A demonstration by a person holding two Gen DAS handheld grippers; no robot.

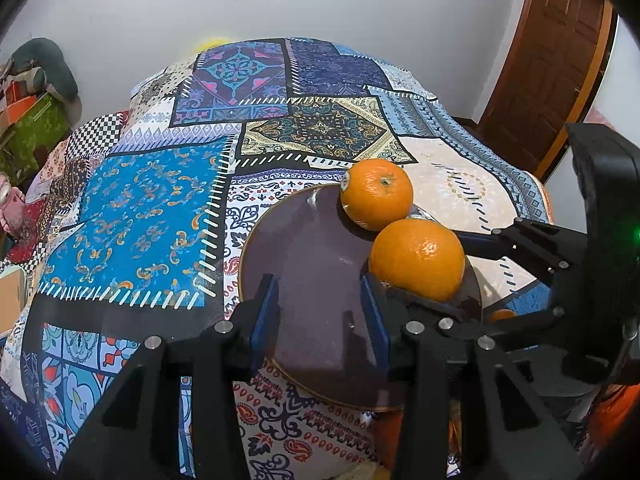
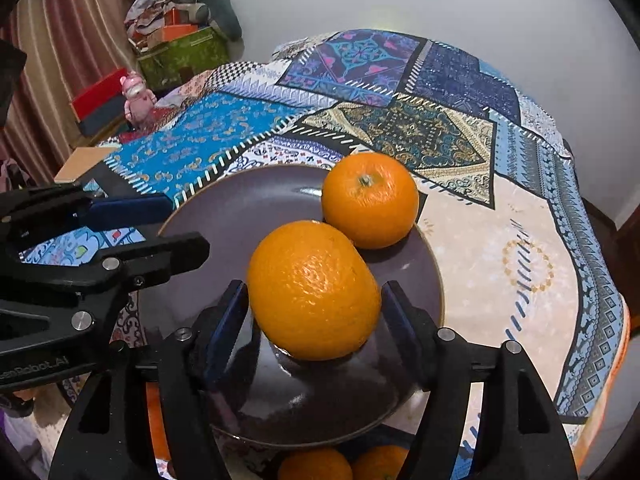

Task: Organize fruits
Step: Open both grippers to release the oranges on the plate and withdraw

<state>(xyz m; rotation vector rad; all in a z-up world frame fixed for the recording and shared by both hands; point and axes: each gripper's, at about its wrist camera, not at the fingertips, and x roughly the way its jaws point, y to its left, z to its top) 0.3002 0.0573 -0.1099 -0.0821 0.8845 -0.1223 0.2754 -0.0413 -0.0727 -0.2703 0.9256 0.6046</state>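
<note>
A dark purple plate [image 1: 304, 264] lies on the patchwork cloth; it also shows in the right wrist view [image 2: 240, 216]. Two oranges sit on it: a far one [image 1: 377, 194] [image 2: 370, 200] and a near one [image 1: 417, 259] [image 2: 314, 290]. My right gripper [image 2: 314, 308] [image 1: 432, 268] has its blue pads on either side of the near orange, touching or nearly touching it just above the plate. My left gripper [image 1: 322, 304] [image 2: 160, 220] is open and empty over the plate's near left part.
More oranges [image 2: 316, 466] lie below the plate's near edge. A pink toy figure [image 2: 138, 96] and boxes [image 2: 180, 52] stand beyond the table's far left. A wall lies behind and a brown door [image 1: 552, 64] to the right.
</note>
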